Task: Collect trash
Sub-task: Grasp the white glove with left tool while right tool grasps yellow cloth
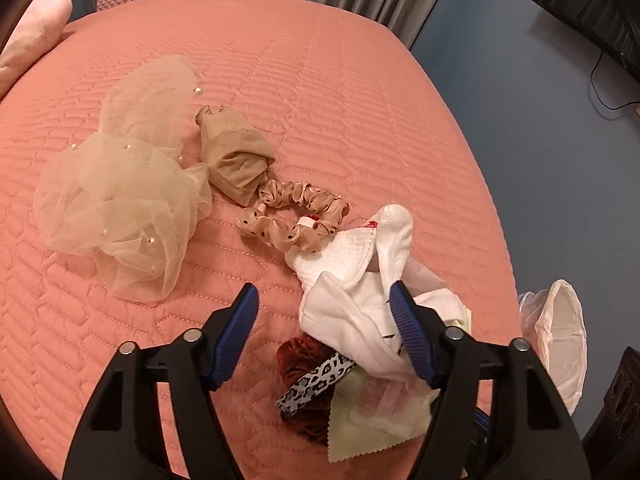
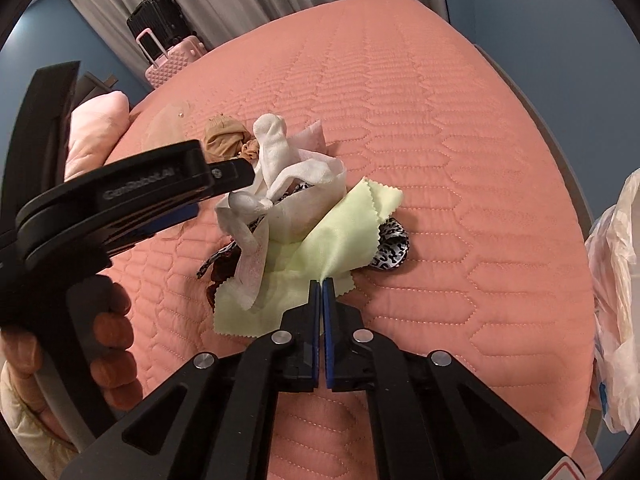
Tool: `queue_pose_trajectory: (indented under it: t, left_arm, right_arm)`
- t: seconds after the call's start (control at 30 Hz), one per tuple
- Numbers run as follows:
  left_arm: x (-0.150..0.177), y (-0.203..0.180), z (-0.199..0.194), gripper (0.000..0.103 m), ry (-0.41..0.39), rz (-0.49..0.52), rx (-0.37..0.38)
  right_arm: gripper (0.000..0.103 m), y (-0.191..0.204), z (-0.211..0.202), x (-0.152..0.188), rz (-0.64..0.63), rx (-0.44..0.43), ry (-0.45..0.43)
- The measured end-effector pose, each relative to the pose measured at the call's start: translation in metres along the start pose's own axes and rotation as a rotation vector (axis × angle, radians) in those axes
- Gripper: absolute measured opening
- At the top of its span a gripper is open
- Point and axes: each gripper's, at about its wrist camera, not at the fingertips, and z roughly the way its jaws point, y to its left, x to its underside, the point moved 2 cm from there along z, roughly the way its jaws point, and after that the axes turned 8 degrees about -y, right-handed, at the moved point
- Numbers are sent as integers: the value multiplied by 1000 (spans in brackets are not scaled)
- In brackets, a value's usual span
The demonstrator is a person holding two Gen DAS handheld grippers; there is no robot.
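A heap of small items lies on the pink quilted bed [image 1: 320, 80]: a white sock [image 1: 352, 272], crumpled white tissue [image 2: 312, 184], a pale green cloth [image 2: 320, 248], a leopard-print band [image 1: 316, 384] and a dark red scrunchie [image 1: 304, 360]. My left gripper [image 1: 324, 308] is open just above the heap, its right finger against the white sock; it also shows in the right wrist view [image 2: 168, 192]. My right gripper [image 2: 322, 280] is shut on the pale green cloth at its near corner.
A beige tulle piece [image 1: 116, 200], a tan stocking [image 1: 236, 160] and a dotted beige scrunchie [image 1: 292, 216] lie further on the bed. A white plastic bag [image 1: 560, 332] hangs off the bed's right edge. A pink suitcase [image 2: 172, 60] and curtains stand behind.
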Motion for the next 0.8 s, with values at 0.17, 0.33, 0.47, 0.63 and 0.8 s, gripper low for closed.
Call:
queue_pose_trajectory:
  t: [0.17,0.33,0.47,0.63,0.8]
  left_arm:
    - [5,-1,2,21,18,22,19]
    - [6,-3,-18,8,-19,38,34]
    - [1,-5,-44,7,-65,62,48]
    - [-9,-12,-86,7,-129,80,76]
    - [-20,-33,-125,7,-195,126,101]
  right_arm:
    - [2,0,-10,-4,3,-13,-19]
    - [2,2,-29,-8,1,-24,-55]
    - [2,5,-50,-16,-1,-34,-98]
    - [2,8,-86,-32,-7,-39,-170]
    - [2,7,-133,-52,-16,-42,-263]
